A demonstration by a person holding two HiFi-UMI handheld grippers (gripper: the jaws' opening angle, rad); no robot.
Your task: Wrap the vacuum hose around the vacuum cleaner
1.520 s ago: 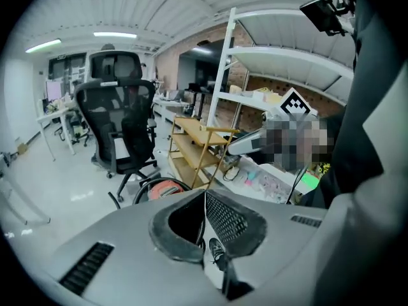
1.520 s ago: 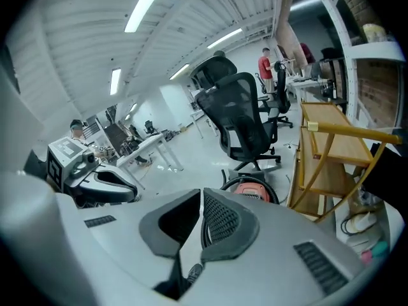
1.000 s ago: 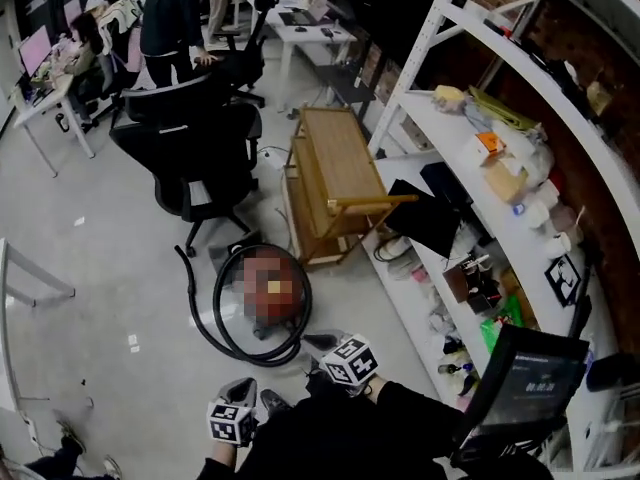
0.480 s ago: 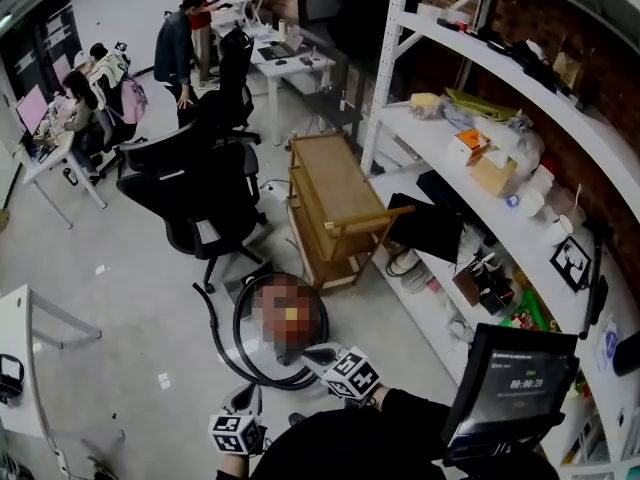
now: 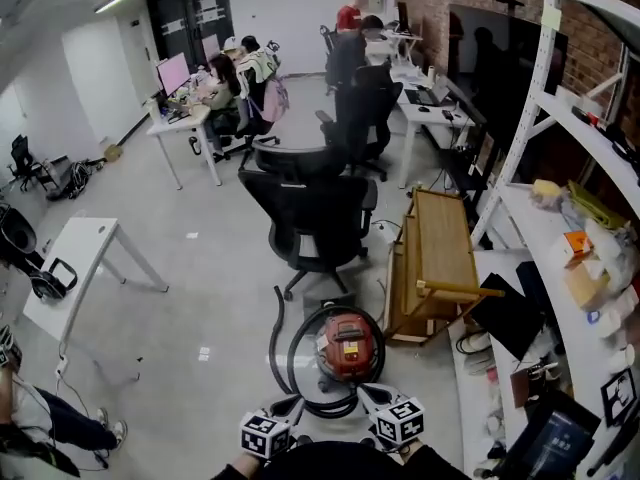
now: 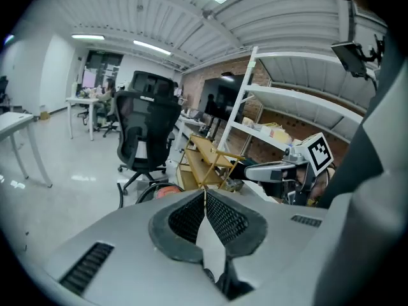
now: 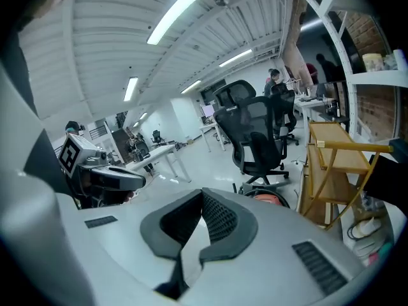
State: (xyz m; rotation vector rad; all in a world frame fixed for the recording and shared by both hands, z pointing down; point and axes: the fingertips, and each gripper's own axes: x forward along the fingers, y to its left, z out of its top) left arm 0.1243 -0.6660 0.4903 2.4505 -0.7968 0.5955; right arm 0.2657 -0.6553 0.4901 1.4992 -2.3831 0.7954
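On the floor, just beside the near end of the wooden cart (image 5: 437, 253) and in front of the black office chair (image 5: 318, 216), the red vacuum cleaner (image 5: 346, 345) sits upright. Its black hose (image 5: 271, 340) lies in a loop on the floor around the body. 1 loose end runs out toward the chair's base.

Your left claw (image 6: 204, 193) is fully closed, pad against pad, with nothing between the jaws. Your right claw (image 7: 202, 194) is likewise closed and empty. Both hang at the bottom of the head view, near the vacuum cleaner but clear of it and of the hose.

Assessment: the wrap appears largely made, since the hose circles the machine, though it rests slack on the floor, not tight on the body. Neither claw has a hold, so the step in hand is judged a check or a stand-off.

Next move, if the task is not finished: open 1 claw, bring it down to the loose end by the chair, grip it, and lay it in against the loop.
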